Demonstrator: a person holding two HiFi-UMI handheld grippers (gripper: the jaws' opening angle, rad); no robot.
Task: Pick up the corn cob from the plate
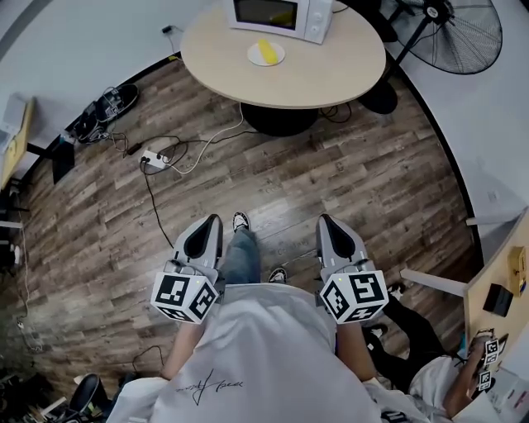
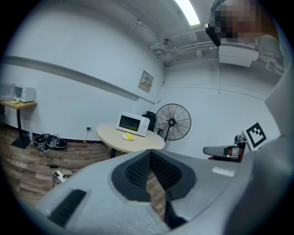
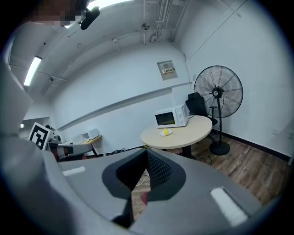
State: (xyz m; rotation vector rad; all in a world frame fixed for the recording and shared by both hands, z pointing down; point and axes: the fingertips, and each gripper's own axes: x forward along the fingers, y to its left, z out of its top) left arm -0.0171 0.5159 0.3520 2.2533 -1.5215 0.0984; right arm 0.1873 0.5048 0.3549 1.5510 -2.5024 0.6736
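Observation:
The yellow corn cob [image 1: 266, 51] lies on a small white plate [image 1: 253, 57] on a round beige table [image 1: 331, 74], in front of a white microwave [image 1: 281, 16]. Both grippers are held low by the person's body, well short of the table. My left gripper [image 1: 211, 225] and my right gripper [image 1: 326, 223] point toward the table, jaws together, with nothing held. In the left gripper view the left gripper [image 2: 150, 155] is shut, and the corn cob [image 2: 130, 136] is small and distant. In the right gripper view the right gripper [image 3: 147, 152] is shut, with the corn cob [image 3: 165, 132] far ahead.
Wooden floor lies between me and the table. A power strip with cables [image 1: 153, 159] sits on the floor at left. A black standing fan [image 1: 463, 33] is right of the table. A desk [image 1: 496, 289] and another person [image 1: 430, 363] are at the lower right.

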